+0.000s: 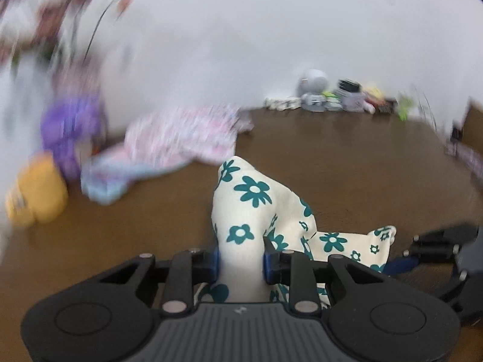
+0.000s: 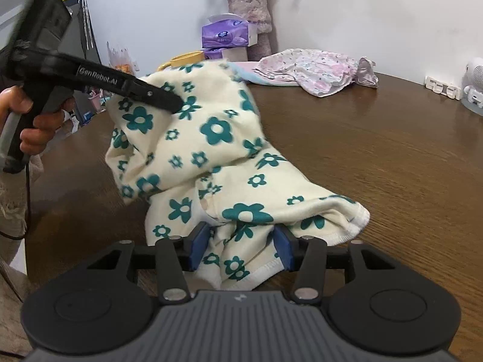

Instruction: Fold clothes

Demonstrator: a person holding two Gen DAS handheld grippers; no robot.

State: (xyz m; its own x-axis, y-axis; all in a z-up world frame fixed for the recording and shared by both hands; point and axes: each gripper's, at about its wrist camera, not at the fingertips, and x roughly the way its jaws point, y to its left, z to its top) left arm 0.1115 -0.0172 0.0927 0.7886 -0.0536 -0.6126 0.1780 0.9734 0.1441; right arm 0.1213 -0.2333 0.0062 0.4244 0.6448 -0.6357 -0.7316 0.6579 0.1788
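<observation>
- While its blue pads pinch a bunched fold of the cream garment with teal flowers (image 1: pixel 250 211), the left gripper (image 1: pixel 240 261) in the left wrist view has narrow jaws, holding the cloth firmly.
- From that grip the garment rises toward 12 o'clock, then drapes down toward 4 o'clock onto the brown wooden table (image 1: pixel 347 157).
- At 4 o'clock, near the frame edge, the right gripper (image 1: pixel 401 262) shows just beside the garment's lower hem; from here I cannot tell how its jaws stand.
- At 10 o'clock, blurred, a pink patterned garment (image 1: pixel 181 135) lies on the table, with a yellow object (image 1: pixel 36 193) at 9 o'clock.
- At 1 o'clock, small household items (image 1: pixel 332 96) line the table's far edge against the white wall.
- In the right wrist view, the right gripper (image 2: pixel 240 250) has its jaws about half wide, with the flowered garment's hem between the blue pads (image 2: pixel 199 246); the pads touch the cloth's sides, though a firm grip I cannot tell.
- At 10 o'clock, a hand (image 2: pixel 33 120) holds the left gripper (image 2: pixel 175 104), whose tip lifts the garment's upper part above the table.
- At 12 o'clock stand a purple tissue pack (image 2: pixel 226 33) and a vase of flowers (image 2: pixel 250 9); the pink garment lies at 1 o'clock.
</observation>
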